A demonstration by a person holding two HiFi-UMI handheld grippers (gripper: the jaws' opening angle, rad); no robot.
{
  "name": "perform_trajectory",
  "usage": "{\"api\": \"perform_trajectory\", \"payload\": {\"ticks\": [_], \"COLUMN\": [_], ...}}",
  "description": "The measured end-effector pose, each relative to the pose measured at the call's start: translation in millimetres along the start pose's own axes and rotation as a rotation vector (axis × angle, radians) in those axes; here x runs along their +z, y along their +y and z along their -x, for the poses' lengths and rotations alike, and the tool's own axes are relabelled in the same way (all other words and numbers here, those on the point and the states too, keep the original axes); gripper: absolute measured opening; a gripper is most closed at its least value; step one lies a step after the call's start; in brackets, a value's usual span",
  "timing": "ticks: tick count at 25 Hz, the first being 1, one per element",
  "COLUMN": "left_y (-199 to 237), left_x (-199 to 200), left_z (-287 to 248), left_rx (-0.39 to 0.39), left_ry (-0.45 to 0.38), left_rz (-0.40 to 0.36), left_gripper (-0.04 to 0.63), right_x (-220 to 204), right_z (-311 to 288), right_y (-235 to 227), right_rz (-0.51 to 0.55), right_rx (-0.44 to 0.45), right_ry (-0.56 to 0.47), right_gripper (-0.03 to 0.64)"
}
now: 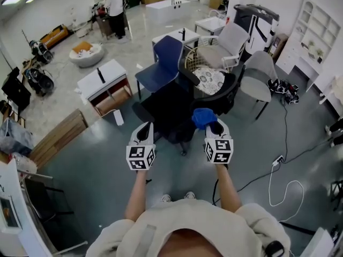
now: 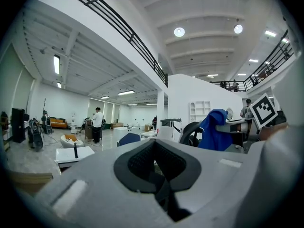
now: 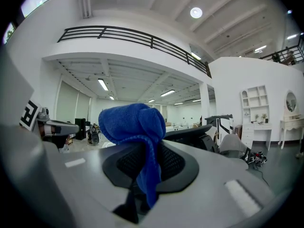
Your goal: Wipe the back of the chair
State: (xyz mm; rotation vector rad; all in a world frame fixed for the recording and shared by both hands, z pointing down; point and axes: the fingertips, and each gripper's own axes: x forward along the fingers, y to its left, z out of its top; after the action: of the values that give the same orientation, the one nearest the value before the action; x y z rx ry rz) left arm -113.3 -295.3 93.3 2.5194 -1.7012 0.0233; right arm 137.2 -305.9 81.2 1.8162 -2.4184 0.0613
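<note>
A black office chair (image 1: 167,110) stands just ahead of me, its dark back facing me. My right gripper (image 1: 212,125) is shut on a bunched blue cloth (image 1: 202,116) and hovers at the chair back's upper right. In the right gripper view the blue cloth (image 3: 134,127) bulges above the jaws, with a tail hanging down between them, and the chair's top (image 3: 197,133) lies just beyond. My left gripper (image 1: 145,127) is level with it at the chair's left, shut and holding nothing. The left gripper view shows the blue cloth (image 2: 213,129) off to the right.
A blue chair (image 1: 161,66) and grey chairs (image 1: 257,76) stand close behind the black one. A white low table (image 1: 102,82) is to the left, and a wooden board (image 1: 56,135) leans nearer. A cable (image 1: 278,181) runs along the floor at the right. A person (image 1: 114,9) works far away.
</note>
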Motion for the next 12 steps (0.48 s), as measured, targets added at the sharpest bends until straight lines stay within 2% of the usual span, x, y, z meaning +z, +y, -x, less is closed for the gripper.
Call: {"api": "perform_trajectory", "payload": {"ticks": [12], "left_y": [1], "left_x": [-15], "left_z": [-1], "left_rx": [0.015], "left_ry": [0.028], "left_rz": [0.015], "left_gripper": [0.005], "right_x": [-10], "right_z": [-3], "right_y": [-3], "right_rz": [-0.007], "right_rx": [0.000], "right_ry": [0.028], "right_gripper": [0.069]}}
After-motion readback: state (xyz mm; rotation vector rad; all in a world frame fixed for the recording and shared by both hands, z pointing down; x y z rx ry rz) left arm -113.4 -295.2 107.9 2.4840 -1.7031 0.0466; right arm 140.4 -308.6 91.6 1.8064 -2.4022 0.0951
